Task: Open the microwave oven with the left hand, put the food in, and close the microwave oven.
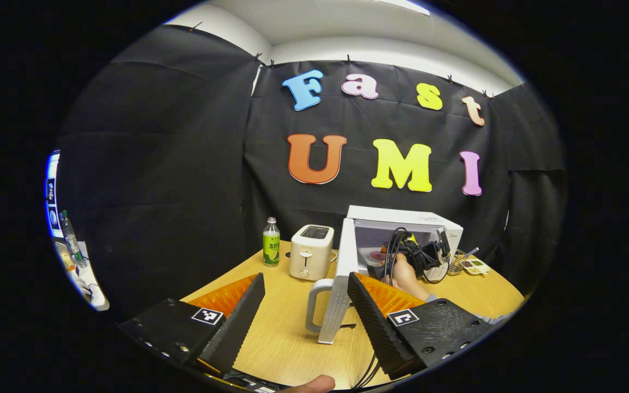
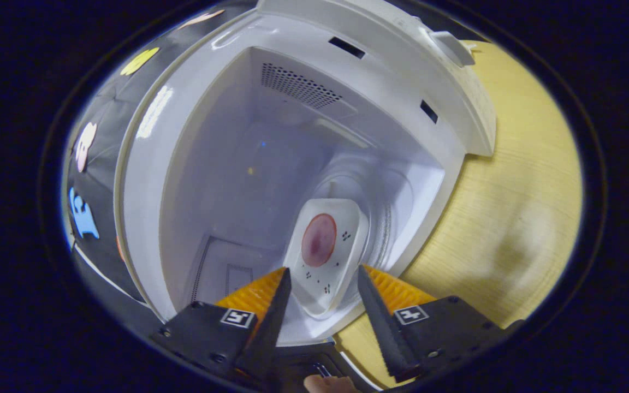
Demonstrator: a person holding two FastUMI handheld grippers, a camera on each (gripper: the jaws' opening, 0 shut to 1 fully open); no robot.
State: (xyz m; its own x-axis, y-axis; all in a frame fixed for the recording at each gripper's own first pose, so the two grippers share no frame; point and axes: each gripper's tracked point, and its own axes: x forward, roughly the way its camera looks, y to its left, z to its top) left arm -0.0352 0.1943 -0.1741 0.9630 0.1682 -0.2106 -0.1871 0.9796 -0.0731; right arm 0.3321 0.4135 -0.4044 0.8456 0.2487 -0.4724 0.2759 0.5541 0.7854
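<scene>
One plate (image 2: pixel 322 248) — between gripper (image 2: pixel 322 284) fingers.

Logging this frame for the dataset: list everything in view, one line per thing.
microwave: one, white, back of the table, door open
door: one, white, swung toward the left tongs, handle facing left
plate: one, white, reddish food on it, inside the microwave
toaster: one, cream, left of the microwave
bottle: one, clear with green label, left of the toaster
small items: too small to tell, right of the microwave
table: one, light wood
left tongs: open, empty, near the door
right tongs: open around the plate's near end, contact unclear
hand: one, holding the right tongs at the microwave
</scene>
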